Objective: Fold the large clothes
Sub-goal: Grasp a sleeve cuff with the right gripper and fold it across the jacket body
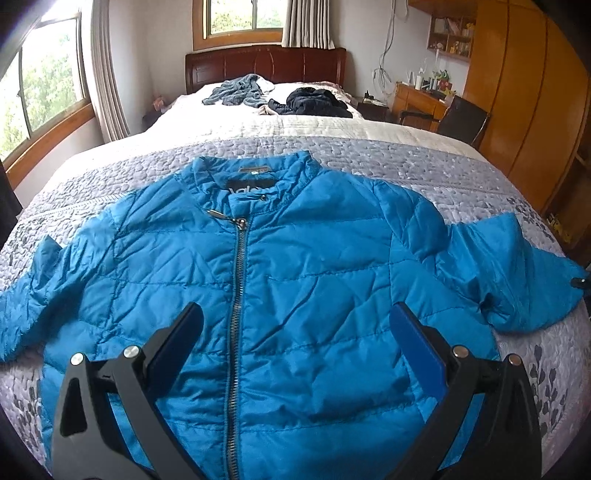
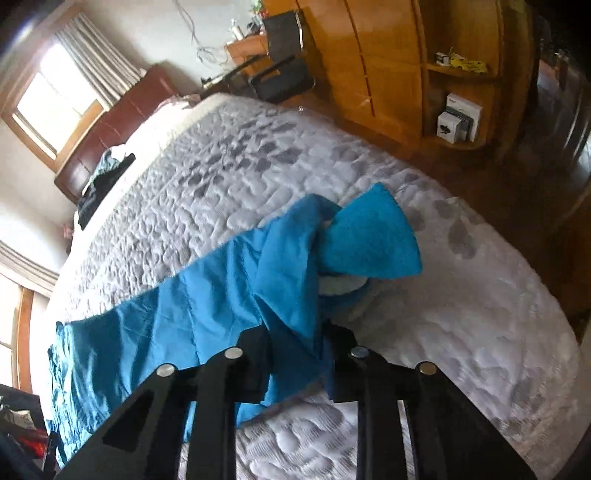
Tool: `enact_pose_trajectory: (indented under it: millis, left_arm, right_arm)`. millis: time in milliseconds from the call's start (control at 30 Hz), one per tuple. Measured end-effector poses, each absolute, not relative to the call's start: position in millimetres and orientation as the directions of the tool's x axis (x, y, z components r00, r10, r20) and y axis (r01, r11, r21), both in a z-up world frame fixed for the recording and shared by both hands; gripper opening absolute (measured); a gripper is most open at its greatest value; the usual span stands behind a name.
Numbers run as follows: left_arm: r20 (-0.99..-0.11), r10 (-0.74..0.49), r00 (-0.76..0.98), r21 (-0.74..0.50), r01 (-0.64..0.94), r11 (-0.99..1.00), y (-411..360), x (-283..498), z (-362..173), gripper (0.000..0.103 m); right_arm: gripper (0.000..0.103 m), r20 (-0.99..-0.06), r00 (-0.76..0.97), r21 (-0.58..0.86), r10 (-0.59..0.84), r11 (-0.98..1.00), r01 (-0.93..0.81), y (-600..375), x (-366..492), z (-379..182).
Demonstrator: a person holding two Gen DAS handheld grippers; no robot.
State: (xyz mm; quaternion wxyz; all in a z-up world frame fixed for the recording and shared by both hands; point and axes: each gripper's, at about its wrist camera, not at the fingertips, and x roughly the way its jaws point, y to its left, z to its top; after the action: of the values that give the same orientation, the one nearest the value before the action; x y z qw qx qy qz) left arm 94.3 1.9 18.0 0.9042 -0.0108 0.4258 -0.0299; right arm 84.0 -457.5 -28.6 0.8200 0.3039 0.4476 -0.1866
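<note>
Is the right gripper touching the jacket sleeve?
Touching. In the right wrist view, the right gripper is closed on the sleeve, with blue fabric pinched between its fingers.

Place: a bedroom in a home.
Bed: a large bed (image 1: pixel 332 125) fills the middle of the room, covered with a quilted grey and white bedspread (image 1: pixel 424 166).
Headboard: dark red-brown wood (image 1: pixel 266 66), standing against the far wall.
Clothes: a grey-blue heap (image 1: pixel 240 90) and a black heap (image 1: pixel 314 101) lie near the pillows; a blue jacket (image 1: pixel 295 277) is spread out at the foot.
Windows: wooden frames (image 1: pixel 240 22) with pale curtains (image 1: pixel 306 22), green trees outside.
Furniture: a tall wooden wardrobe (image 1: pixel 524 92), a desk (image 1: pixel 417 98) with small things on it, a dark chair (image 1: pixel 461 118), and shelves (image 2: pixel 458 107) holding boxes.
Floor: dark wood (image 2: pixel 535 177).
</note>
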Motion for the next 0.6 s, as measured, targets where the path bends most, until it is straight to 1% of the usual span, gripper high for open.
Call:
enact_pose_trajectory:
  millis: [133,267,467,600]
  left_arm:
    - [-0.774,-0.056,0.631,-0.048,0.029,0.998,12,94,16,0.1]
    - [-0.785,-0.069,0.615,-0.065,0.029,0.997,22,92,14,0.1]
    - [-0.768,-0.055,0.638,-0.053,0.022,0.998,44,88,20,0.1]
    - [-0.772,-0.059,0.633,-0.066,0.011,0.998,61,88,19,0.1]
  right_arm:
    - [0.02,-0.882,0.468,0.282,-0.053,0.737,0.614,-459,78,-44]
    - [0.019,-0.874,0.481,0.291,-0.066,0.722,0.627,-458,75,-45]
    - [0.017,-0.814,0.564,0.267,-0.142,0.77,0.58,-423,75,10]
    - [0.017,-0.759,0.644,0.279,-0.099,0.844,0.458,-368,90,55]
